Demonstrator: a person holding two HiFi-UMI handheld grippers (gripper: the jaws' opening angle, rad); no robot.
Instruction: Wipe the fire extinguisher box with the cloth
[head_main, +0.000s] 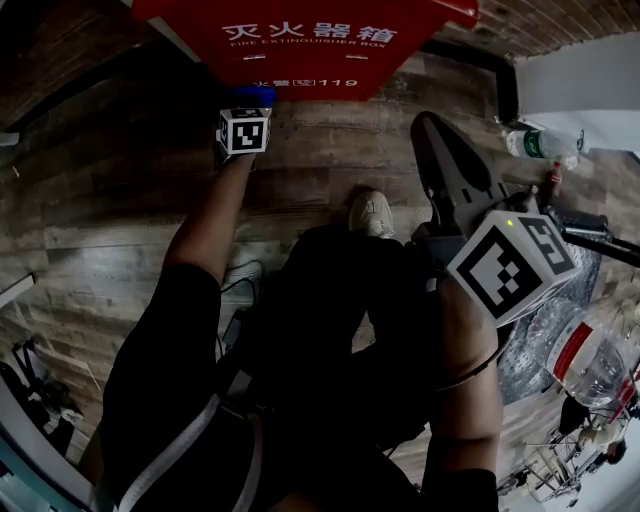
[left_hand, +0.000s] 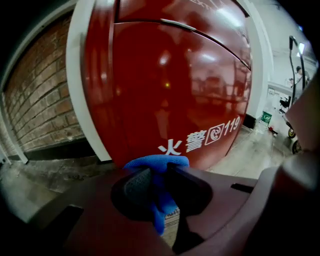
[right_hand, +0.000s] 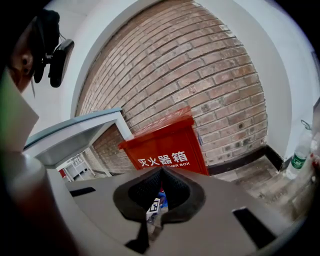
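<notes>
The red fire extinguisher box (head_main: 305, 40) stands against the brick wall, white lettering on its front. In the left gripper view its glossy front (left_hand: 170, 85) fills the frame, close ahead. A blue cloth (head_main: 250, 96) is bunched in my left gripper (head_main: 246, 110), which is shut on it just below the box's lettering; the cloth (left_hand: 156, 162) shows between the jaws. My right gripper (head_main: 426, 124) is held back and to the right, jaws together with nothing in them. In the right gripper view the gripper (right_hand: 161, 171) faces the box (right_hand: 165, 145) from a distance.
A plastic bottle (head_main: 538, 144) lies on the wooden floor at the right by the wall, seen too as the bottle (right_hand: 299, 155). Another bottle (head_main: 590, 358) and a wire rack are at lower right. The person's shoe (head_main: 370, 212) is below the box.
</notes>
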